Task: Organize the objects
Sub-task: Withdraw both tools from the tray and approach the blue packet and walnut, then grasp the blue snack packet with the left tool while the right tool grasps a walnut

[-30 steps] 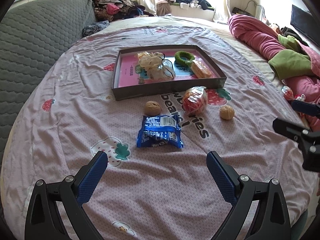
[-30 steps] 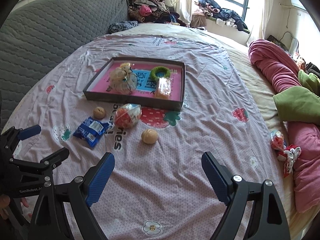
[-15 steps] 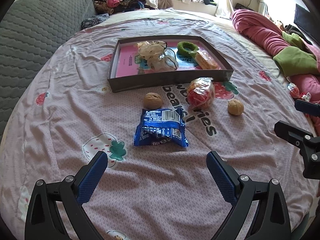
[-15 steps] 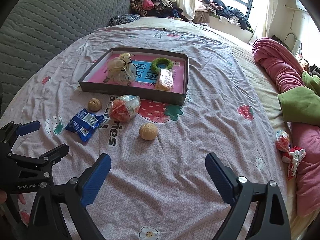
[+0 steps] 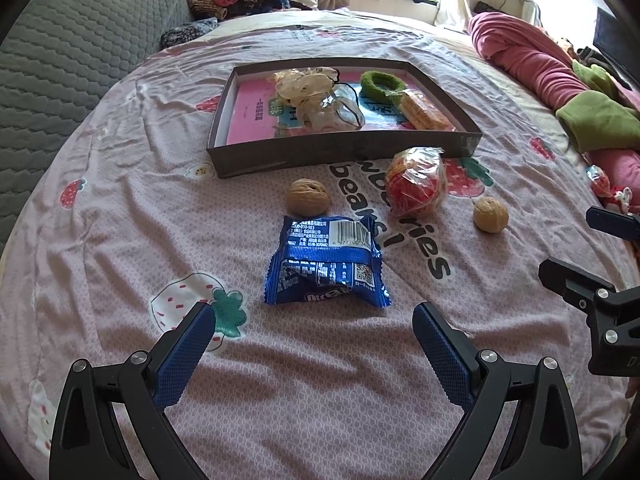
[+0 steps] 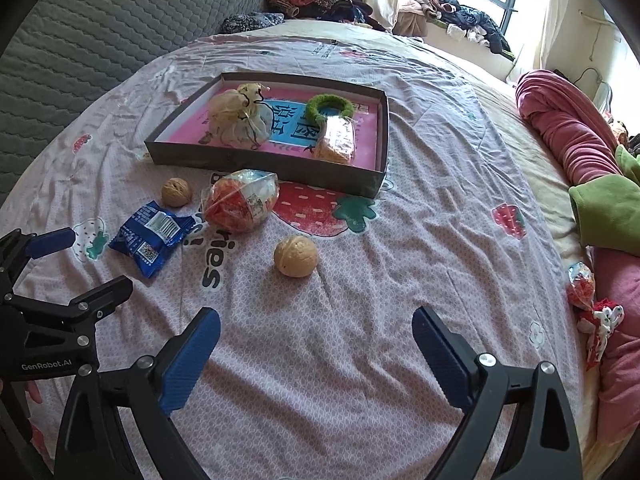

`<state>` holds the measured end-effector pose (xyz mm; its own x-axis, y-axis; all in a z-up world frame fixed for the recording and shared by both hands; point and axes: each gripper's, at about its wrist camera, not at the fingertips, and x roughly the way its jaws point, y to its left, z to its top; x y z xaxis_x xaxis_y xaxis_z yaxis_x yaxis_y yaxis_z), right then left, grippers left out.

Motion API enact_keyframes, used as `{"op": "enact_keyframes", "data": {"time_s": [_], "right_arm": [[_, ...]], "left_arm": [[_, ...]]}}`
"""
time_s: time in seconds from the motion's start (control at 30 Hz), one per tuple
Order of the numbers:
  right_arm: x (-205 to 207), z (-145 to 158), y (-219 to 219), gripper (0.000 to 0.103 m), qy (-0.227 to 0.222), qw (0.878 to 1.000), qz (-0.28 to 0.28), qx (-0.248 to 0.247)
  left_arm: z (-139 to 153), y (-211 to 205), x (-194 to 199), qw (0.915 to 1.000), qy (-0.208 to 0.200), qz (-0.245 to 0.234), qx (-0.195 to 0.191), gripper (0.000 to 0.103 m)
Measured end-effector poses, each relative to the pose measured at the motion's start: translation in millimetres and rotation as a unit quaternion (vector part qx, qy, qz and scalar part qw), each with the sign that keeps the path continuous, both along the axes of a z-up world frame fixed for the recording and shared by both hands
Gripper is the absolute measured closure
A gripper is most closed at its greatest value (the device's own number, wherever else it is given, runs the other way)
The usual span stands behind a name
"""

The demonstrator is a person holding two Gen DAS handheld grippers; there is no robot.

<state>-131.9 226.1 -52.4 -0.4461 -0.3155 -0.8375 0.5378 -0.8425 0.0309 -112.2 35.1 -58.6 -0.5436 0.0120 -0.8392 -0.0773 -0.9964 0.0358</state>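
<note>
Blue snack packet (image 5: 326,266), two walnuts (image 5: 307,197) (image 6: 296,256) and a red-wrapped sweet (image 5: 416,186) lying loose on the bedspread (image 5: 120,208), just in front of a shallow box (image 5: 280,158) already holding other items. Approach step, likely; next, lowering onto one loose item. Left tongs (image 5: 314,342) wide open, empty; right tongs (image 6: 316,346) opening, nothing between.

Both views are taken from above a bed, angled steeply down over the pink sheet (image 5: 120,208) toward the far window; the left wrist view sits close over the blue packet (image 5: 326,266); the right wrist view is set further right, nearest a walnut (image 6: 296,256); the tray (image 5: 280,156) and loose items are shared.
</note>
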Motion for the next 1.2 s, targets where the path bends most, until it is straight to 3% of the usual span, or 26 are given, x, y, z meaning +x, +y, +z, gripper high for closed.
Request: {"op": "enact_keyframes", "data": {"time_s": [1.2], "right_arm": [[-48,-39,-27,0.003,-0.032,0.999,0.008,-0.013]], "left_arm": [[-32,-1,-46,0.9998,-0.017,0.012,0.006,0.004]]}}
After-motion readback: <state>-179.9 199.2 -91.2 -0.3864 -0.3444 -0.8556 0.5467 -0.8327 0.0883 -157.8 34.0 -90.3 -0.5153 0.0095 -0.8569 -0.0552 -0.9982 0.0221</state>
